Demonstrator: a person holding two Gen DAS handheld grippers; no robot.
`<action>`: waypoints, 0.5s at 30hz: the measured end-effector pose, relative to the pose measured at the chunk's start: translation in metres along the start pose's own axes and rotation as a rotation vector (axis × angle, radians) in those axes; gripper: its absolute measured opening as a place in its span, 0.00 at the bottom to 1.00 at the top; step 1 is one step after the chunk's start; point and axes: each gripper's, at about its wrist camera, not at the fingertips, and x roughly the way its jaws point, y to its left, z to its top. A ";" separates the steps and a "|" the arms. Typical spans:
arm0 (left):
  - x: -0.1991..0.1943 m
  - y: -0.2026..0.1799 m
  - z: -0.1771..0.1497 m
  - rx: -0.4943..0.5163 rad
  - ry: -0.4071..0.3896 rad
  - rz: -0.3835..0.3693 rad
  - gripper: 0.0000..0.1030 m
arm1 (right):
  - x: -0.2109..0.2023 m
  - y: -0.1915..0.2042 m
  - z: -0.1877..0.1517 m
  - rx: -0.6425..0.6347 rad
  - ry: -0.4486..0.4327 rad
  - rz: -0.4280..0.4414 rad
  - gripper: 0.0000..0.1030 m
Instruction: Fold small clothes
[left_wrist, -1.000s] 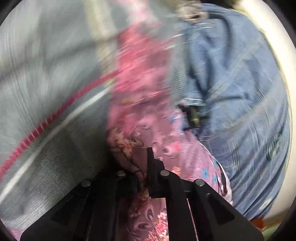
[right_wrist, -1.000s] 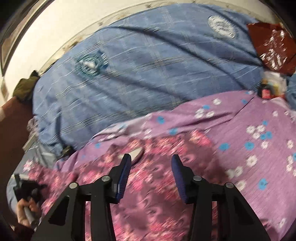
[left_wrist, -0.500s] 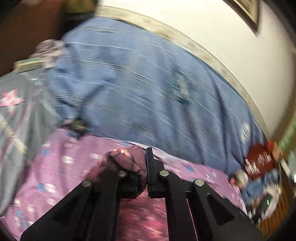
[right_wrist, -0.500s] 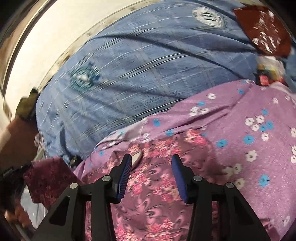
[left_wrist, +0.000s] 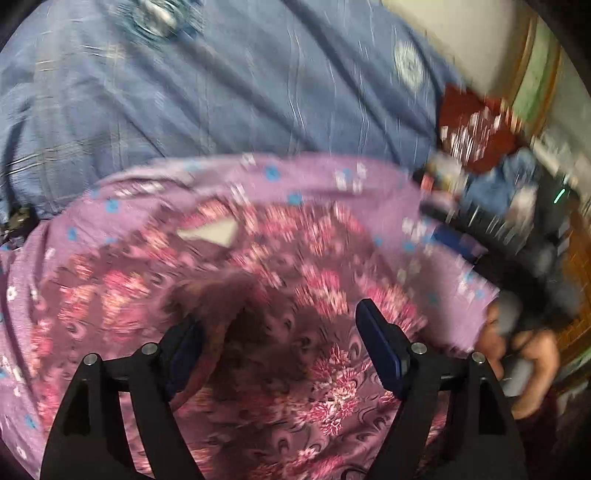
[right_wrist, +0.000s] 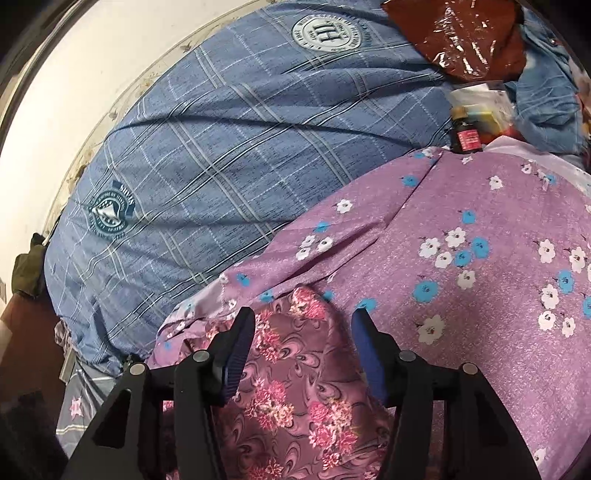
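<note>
- Two grippers, both opening, nothing pinched.
- Left wrist view, blurred: left gripper (left_wrist: 279, 350) spread wide and widening over the dark floral garment (left_wrist: 295, 295); a raised lump of its cloth just beside the left pad, not gripped. Garment on the lilac sheet (left_wrist: 332, 177), blue quilt (left_wrist: 184, 92) behind. Hand (left_wrist: 517, 354) at lower right.
- Right wrist view, sharp: right gripper (right_wrist: 303, 350) about half open, widening, straddling a garment (right_wrist: 295, 387) edge; pads clear of the cloth. Bottle (right_wrist: 466, 134) and red bag (right_wrist: 461, 33) well apart, far corner.
- Likely step: release after a fold, then flatten.
- Advice: lift straight off, avoid dragging the flap; press the lump down before the next fold; line edges up; pinch the top layer only, not the sheet.
</note>
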 end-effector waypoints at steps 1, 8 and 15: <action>-0.011 0.010 0.001 -0.032 -0.035 -0.014 0.81 | 0.001 0.004 -0.001 -0.009 0.008 0.004 0.56; -0.076 0.105 0.004 -0.316 -0.198 -0.209 0.83 | 0.009 0.046 -0.023 -0.155 0.051 0.046 0.56; -0.063 0.185 -0.023 -0.518 -0.076 0.124 0.83 | 0.021 0.101 -0.057 -0.313 0.165 0.164 0.56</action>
